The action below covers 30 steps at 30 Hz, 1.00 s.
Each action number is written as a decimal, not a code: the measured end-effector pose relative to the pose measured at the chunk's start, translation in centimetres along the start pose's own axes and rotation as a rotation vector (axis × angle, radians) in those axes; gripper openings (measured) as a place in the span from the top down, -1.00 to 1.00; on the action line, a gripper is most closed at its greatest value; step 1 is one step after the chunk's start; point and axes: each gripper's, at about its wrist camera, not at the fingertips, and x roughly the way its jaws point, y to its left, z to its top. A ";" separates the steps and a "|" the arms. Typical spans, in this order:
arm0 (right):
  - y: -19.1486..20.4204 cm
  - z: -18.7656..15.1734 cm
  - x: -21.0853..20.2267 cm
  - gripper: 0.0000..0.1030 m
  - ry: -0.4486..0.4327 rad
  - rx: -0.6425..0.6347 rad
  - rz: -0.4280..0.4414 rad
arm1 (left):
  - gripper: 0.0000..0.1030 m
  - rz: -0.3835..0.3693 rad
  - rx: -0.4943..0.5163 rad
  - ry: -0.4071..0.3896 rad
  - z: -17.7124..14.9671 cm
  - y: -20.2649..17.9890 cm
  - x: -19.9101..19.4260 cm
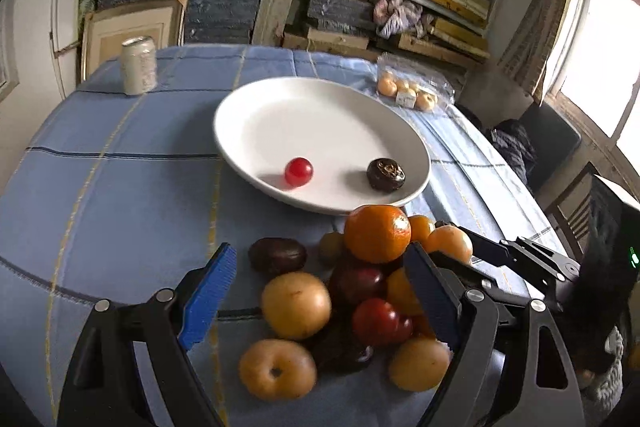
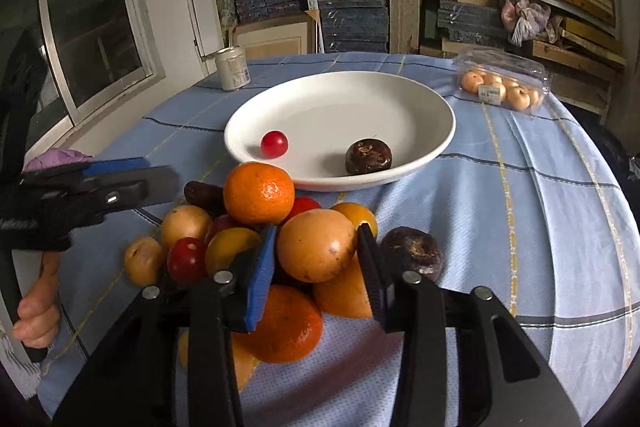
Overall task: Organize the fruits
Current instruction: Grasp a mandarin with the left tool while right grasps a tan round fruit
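A pile of mixed fruit lies on the blue cloth, topped by an orange mandarin [image 1: 377, 233] [image 2: 259, 193]. Behind it a white plate [image 1: 240, 99] [image 2: 440, 99] holds a red cherry tomato [image 1: 298, 171] [image 2: 274, 144] and a dark brown fruit [image 1: 386, 174] [image 2: 368, 155]. My right gripper [image 2: 318, 251] [image 1: 460, 247] is shut on a yellow-orange round fruit [image 2: 316, 245] [image 1: 448, 243] at the pile's right side, both pads against it. My left gripper [image 1: 320, 287] [image 2: 168, 179] stands open over the pile's left side, with a tan fruit [image 1: 296, 305] between its fingers, untouched.
A pale drink can [image 1: 138, 65] [image 2: 233, 68] stands at the table's far left. A clear plastic box of small fruits [image 1: 408, 91] [image 2: 500, 87] lies at the far right. A person's hand [image 2: 38, 315] holds the left gripper's handle. Packed shelves rise behind the table.
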 end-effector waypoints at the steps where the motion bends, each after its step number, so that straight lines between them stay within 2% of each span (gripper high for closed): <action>1: 0.0 0.1 -0.1 0.23 0.001 0.002 0.004 | -0.68 -0.003 0.004 0.014 0.1 -0.3 0.5; 4: -0.7 0.0 -0.7 0.23 0.002 0.031 0.024 | -0.68 -0.006 0.025 0.033 0.1 -1.1 1.3; 8: -2.1 0.3 -2.0 0.23 -0.028 0.081 -0.002 | -0.68 -0.021 0.067 0.026 0.2 -2.4 1.6; 12: -4.4 0.6 -3.1 0.23 -0.056 0.166 -0.031 | -0.68 0.011 0.120 0.029 0.7 -4.2 2.6; 17: -6.7 0.5 -3.9 0.23 -0.078 0.261 -0.029 | -0.65 0.038 0.127 0.074 0.7 -4.8 4.7; 20: -6.7 0.5 -4.0 0.23 -0.078 0.265 -0.022 | -0.45 0.042 0.120 0.085 0.5 -4.4 5.5; 24: -6.3 0.5 -3.9 0.23 -0.076 0.253 -0.020 | -0.25 0.003 0.108 0.082 0.7 -4.2 5.6; 30: -6.3 0.4 -3.7 0.23 -0.071 0.259 -0.022 | 0.02 0.017 0.129 0.055 0.8 -4.4 5.7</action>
